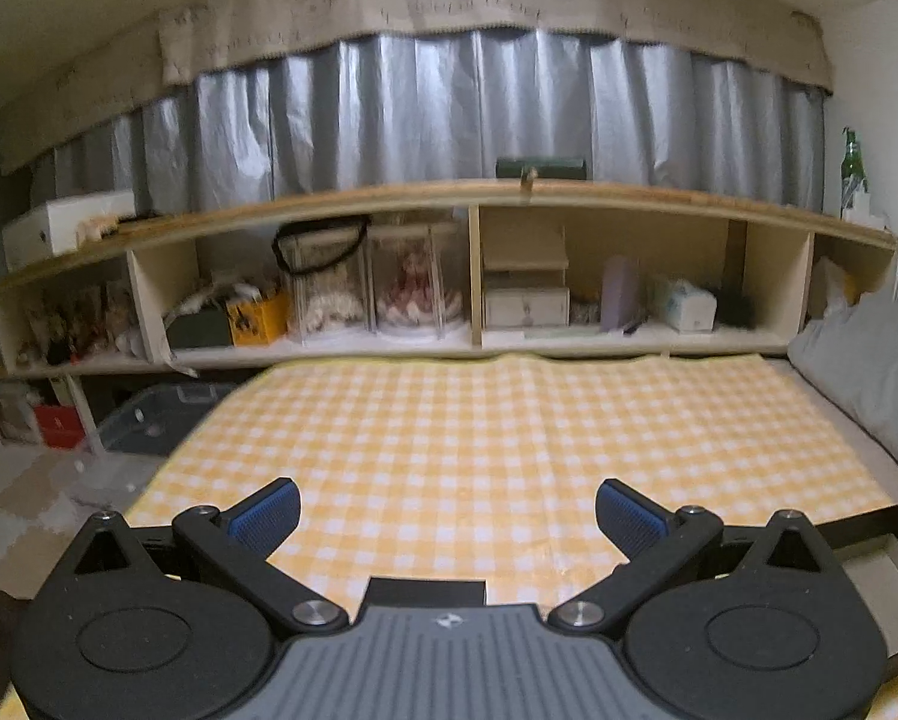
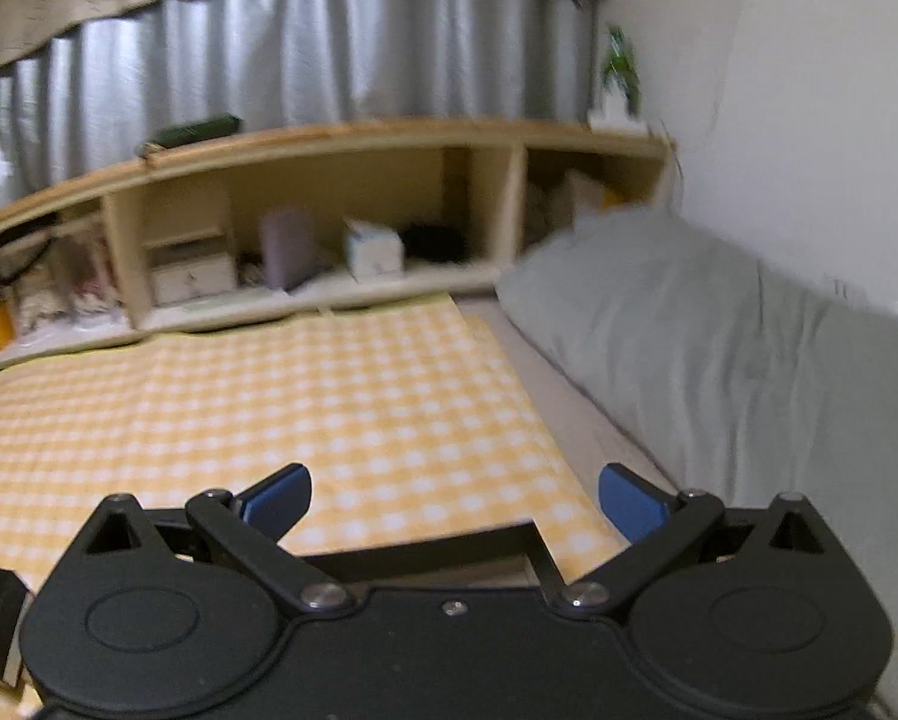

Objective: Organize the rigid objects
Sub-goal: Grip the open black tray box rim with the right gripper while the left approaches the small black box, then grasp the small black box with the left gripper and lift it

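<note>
left wrist view first: left gripper (image 1: pixel 448 516) hangs low over a yellow checked cloth (image 1: pixel 479 420) spread on a bed, its blue pads (image 1: pixel 266 513) spread wide with nothing between them. past the cloth's far edge runs a long wooden shelf (image 1: pixel 449 195) with open compartments; in them sit a yellow box (image 1: pixel 257 318), two clear cases (image 1: pixel 377 288), a small set of drawers (image 1: pixel 527 300) and a white tissue box (image 1: pixel 686 303). a black frame (image 1: pixel 869 531) (perhaps a tray, only partly seen) pokes in at the lower right. no rigid object lies on the cloth within reach, so which thing the task means i cannot tell; the boxes on the shelf look stiff and light, and would likely take a pinch across their narrow sides.

right wrist view: right gripper (image 2: pixel 455 501) is likewise wide open and empty. just under it a black edge (image 2: pixel 425 552) crosses the cloth, probably that same frame. a grey pillow (image 2: pixel 719 348) lines the right side against the wall, so room is tight there; the cloth's middle is open, and the shelf front limits reach ahead.
</note>
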### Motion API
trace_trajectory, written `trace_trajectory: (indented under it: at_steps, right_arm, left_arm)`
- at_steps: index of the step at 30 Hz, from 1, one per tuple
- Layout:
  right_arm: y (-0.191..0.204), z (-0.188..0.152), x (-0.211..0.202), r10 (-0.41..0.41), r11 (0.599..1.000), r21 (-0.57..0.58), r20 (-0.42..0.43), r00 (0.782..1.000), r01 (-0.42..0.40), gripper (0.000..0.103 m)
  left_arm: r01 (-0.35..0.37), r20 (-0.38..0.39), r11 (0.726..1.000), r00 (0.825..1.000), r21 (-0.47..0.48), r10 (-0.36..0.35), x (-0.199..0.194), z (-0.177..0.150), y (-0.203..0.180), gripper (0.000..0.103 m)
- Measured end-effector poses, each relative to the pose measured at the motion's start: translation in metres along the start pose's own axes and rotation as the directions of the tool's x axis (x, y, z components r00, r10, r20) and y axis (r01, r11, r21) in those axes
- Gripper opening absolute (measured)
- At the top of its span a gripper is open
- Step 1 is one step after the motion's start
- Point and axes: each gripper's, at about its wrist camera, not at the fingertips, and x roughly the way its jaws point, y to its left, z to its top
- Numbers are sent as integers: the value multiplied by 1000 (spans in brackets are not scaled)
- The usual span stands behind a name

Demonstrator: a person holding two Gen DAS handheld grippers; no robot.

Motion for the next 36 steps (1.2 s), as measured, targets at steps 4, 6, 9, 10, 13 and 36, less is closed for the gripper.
trace_trajectory:
  at_steps: [4, 6, 9, 10, 13, 36]
  right_arm:
    - [-27, -8, 35, -29, 999, 29, -102, 994, 32, 103]
    - [-38, -14, 48, -60, 998, 23, -152, 987, 64, 103]
    - [-56, -28, 68, -64, 997, 29, -249, 966, 74, 92]
    - [-59, -33, 74, -62, 997, 21, -285, 957, 71, 81]
    - [-68, -45, 87, -68, 998, -11, -354, 933, 68, 71]
    - [-46, -70, 79, 15, 968, -210, -504, 863, -140, 4]
  left_arm:
    - [25, -74, 1000, 997, -18, -26, 32, -12, 9, 103]
    - [39, -111, 999, 993, -23, -41, 47, -17, 15, 103]
    - [70, -151, 998, 986, -4, -69, 69, -24, 22, 103]
    - [76, -159, 997, 984, 3, -75, 74, -27, 25, 103]
    - [118, -196, 993, 974, 18, -112, 90, -33, 30, 103]
    - [219, -436, 976, 879, 10, -193, 167, -69, 46, 103]
